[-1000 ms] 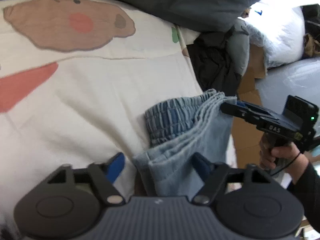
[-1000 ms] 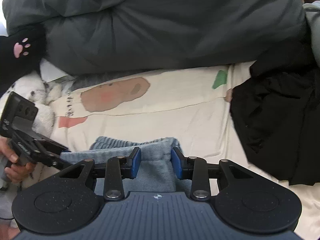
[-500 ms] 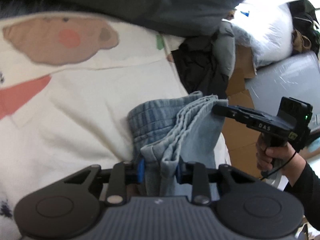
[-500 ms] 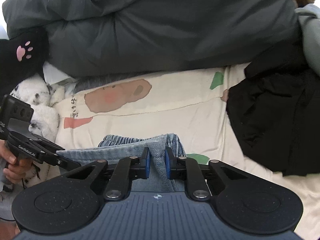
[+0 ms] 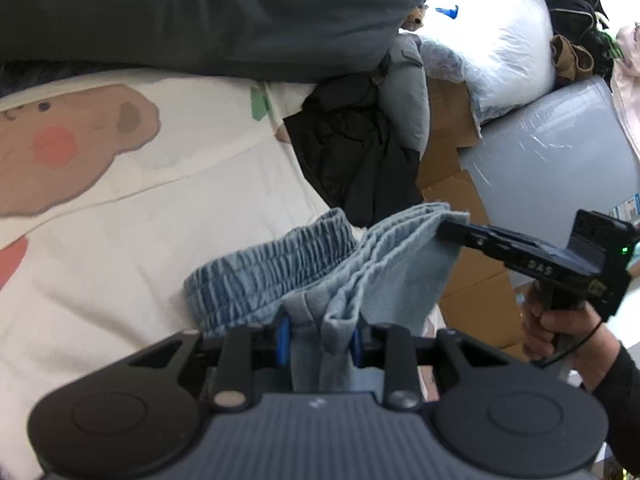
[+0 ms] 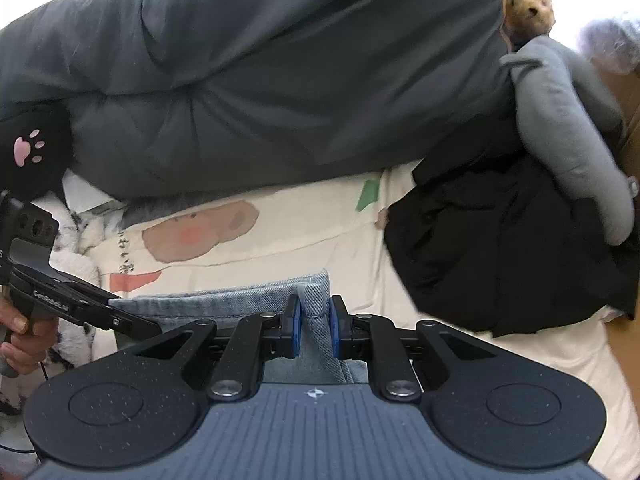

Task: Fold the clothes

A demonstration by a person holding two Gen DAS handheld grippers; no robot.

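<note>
Light blue denim trousers (image 5: 272, 264) with an elastic waistband are folded and bunched, lifted a little above the cream cartoon-print bed sheet (image 5: 160, 208). My left gripper (image 5: 319, 340) is shut on a thick fold of the denim near one end. My right gripper (image 6: 314, 326) is shut on a seamed edge of the denim (image 6: 224, 304) at the other end. The left wrist view shows the right gripper (image 5: 448, 228) from the side, pinching the far corner, with a hand on its handle. The right wrist view shows the left gripper (image 6: 154, 330) at the lower left.
A dark grey duvet (image 5: 200, 12) is heaped along the far side of the bed. A black garment (image 6: 500, 248) and a grey one (image 6: 560, 128) lie at the right. Cardboard boxes (image 5: 448, 184) and a white bag (image 5: 500, 40) stand beyond the bed's edge. A white plush (image 6: 80, 276) lies at the left.
Both grippers have gone from open around the denim to shut on it. Both have risen, and the denim has come up off the sheet with them.
</note>
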